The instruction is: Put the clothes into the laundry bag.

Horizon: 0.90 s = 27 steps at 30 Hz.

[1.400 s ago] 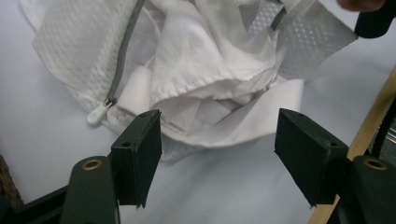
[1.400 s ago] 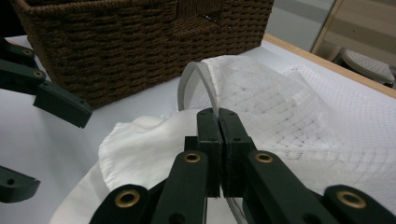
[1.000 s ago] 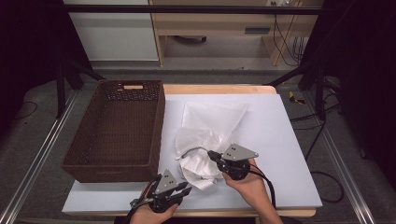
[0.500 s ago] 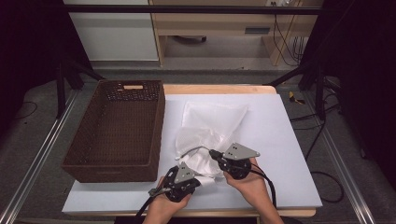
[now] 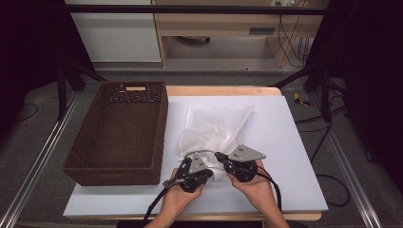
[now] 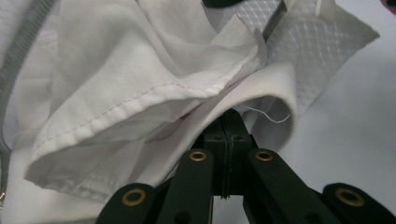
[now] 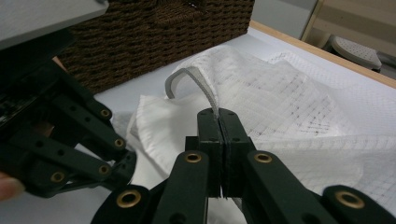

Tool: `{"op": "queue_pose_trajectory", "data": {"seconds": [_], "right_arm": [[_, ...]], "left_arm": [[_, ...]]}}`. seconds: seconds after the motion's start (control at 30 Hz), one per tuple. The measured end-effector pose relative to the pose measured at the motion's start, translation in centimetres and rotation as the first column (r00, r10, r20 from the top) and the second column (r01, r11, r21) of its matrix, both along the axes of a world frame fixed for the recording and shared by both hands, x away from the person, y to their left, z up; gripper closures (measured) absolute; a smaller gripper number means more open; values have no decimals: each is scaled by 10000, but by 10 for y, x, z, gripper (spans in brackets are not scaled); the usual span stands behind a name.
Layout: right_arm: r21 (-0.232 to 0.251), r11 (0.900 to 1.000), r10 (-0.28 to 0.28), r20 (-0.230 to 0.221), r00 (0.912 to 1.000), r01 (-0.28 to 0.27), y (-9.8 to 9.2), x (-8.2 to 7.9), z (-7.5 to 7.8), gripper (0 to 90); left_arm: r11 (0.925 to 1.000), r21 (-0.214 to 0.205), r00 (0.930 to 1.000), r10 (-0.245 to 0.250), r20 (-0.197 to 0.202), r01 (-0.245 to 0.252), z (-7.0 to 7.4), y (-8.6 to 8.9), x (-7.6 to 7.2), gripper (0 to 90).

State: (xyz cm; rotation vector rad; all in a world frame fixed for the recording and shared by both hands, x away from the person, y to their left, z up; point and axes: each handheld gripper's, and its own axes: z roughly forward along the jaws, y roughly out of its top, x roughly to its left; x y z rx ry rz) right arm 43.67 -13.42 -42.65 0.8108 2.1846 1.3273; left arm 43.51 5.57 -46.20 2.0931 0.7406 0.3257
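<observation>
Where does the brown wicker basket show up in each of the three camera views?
High view: the basket sits on the left half of the table, left of the white mesh bag.
Left gripper view: I can't make out the basket here; white cloth lies ahead of the jaws.
Right gripper view: basket wall across the top left, behind the bag.
Shared landmark: the white mesh bag.

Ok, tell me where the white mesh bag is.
In the high view the white mesh bag lies mid-table on the white mat, right of the wicker basket, its near edge at both grippers.
</observation>
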Motion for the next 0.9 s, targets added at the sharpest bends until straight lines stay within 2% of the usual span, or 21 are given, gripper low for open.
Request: {"op": "queue_pose_trajectory", "data": {"seconds": [0.23,0.3,0.57,0.9], "right_arm": [[57,10000,12,-30,10000,-12,-1,0,1,897],[93,10000,-7,-83,10000,8,-2,0,1,897],[193,9998,-2,-50,10000,3,-3,-2,4,897],[196,9998,-38,-101,9999,40,-7,-2,3,896]], "left_arm": [[9998,-63,9997,177,149,-176,3,-5,12,900],[9995,-197,9996,260,93,-258,4,-4,14,900],[9982,-360,9982,488,336,-476,7,-8,19,900],[9980,-376,9981,516,332,-503,6,-10,23,900]]}}
